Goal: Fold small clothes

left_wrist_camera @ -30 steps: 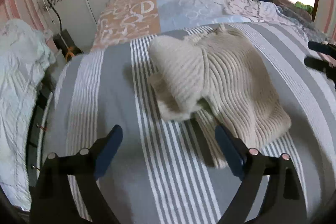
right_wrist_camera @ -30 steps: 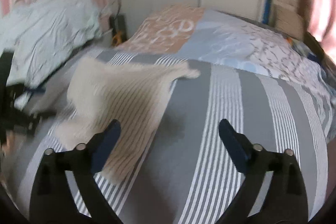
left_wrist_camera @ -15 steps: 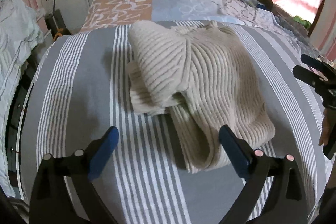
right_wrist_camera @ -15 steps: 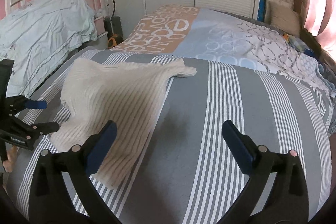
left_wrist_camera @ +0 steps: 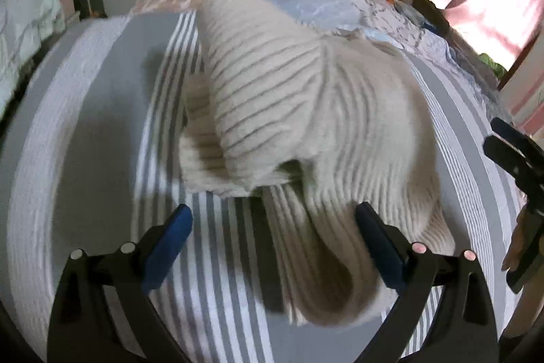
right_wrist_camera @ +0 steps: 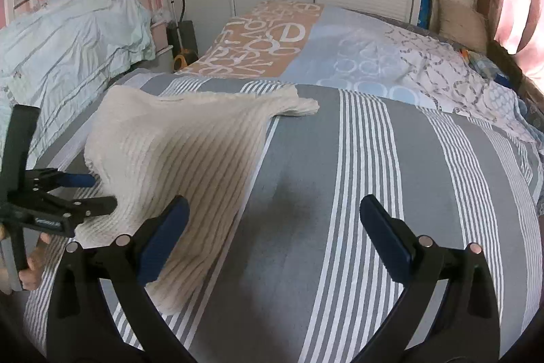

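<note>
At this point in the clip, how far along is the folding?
Done: one side of the sweater is folded over its middle. In hand: nothing; the left tool and right tool are both open. Left: the remaining folds.

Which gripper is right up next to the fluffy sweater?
The left gripper: its open fingers reach the cream sweater. The right gripper points mostly at bare striped bedcover.

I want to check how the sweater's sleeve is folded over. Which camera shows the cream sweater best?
The left wrist view: the cream sweater fills the middle of the frame, with the folded-over sleeve on top, though motion blurs it slightly. The right wrist view is sharper but catches the sweater obliquely at its left side, the fold hidden.
</note>
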Motion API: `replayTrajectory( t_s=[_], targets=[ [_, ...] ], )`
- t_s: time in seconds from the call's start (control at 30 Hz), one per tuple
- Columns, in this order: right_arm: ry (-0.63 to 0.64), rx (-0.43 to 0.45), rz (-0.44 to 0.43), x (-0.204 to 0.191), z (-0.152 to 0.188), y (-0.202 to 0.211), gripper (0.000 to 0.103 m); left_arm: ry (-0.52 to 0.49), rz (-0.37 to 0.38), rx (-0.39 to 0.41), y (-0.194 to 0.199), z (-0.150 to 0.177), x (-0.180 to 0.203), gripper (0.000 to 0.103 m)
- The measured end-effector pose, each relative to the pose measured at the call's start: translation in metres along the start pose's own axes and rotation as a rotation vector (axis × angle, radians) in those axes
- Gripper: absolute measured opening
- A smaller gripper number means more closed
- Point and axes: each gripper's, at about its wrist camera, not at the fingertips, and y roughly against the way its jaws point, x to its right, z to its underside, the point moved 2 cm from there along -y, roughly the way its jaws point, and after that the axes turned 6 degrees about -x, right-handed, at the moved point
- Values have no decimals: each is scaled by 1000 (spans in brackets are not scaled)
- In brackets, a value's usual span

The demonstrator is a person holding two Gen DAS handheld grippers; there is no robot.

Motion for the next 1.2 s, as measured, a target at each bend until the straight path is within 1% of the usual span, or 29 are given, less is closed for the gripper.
replayTrajectory(
  t_s=[0.1, 0.17, 0.23, 0.3, 0.4, 0.6, 0.73, 0.83, 0.87, 0.9, 0.93, 0.97, 1.03, 1.2],
  targets=[
    [11, -4, 7, 0, -1, -3, 100, -9, 12, -16, -8, -2, 1, 98],
    [13, -6, 10, 0, -2, -5, 100, -31, 2, -17, -10, -3, 4, 98],
    [10, -9, 8, 2, -2, -8, 100, -58, -17, -8, -11, -1, 10, 96],
    [7, -13, 5, 3, -2, -10, 100, -80, -23, 1, -11, 2, 14, 88],
    [10, -18, 2, 1, -1, -13, 100, -95, -24, 5, -10, 3, 17, 85],
    [41, -25, 9, -8, 1, -14, 100, -30, 23, 11, -12, -6, 1, 88],
    [45, -25, 16, -7, 0, -12, 100, -35, 4, 36, -11, -12, -4, 87],
    [38, -21, 12, -5, 0, -10, 100, -51, 2, 37, -11, -12, -2, 79],
    [37, -21, 12, -5, 0, -9, 100, -75, -9, 48, -8, -10, 2, 71],
    [35, -22, 12, -5, 1, -9, 100, -92, -14, 52, -6, -9, 5, 61],
    [33, -23, 11, -5, 0, -9, 100, -112, -25, 57, -5, -8, 10, 57],
    [31, -23, 8, -5, 0, -9, 100, -139, -59, 71, -2, -5, 15, 52],
    [29, -22, 4, -7, 0, -9, 100, -158, -75, 77, -3, -5, 20, 48],
    [42, -14, 9, -11, -2, -6, 100, -144, -46, 71, -2, -7, 16, 41]
  ],
)
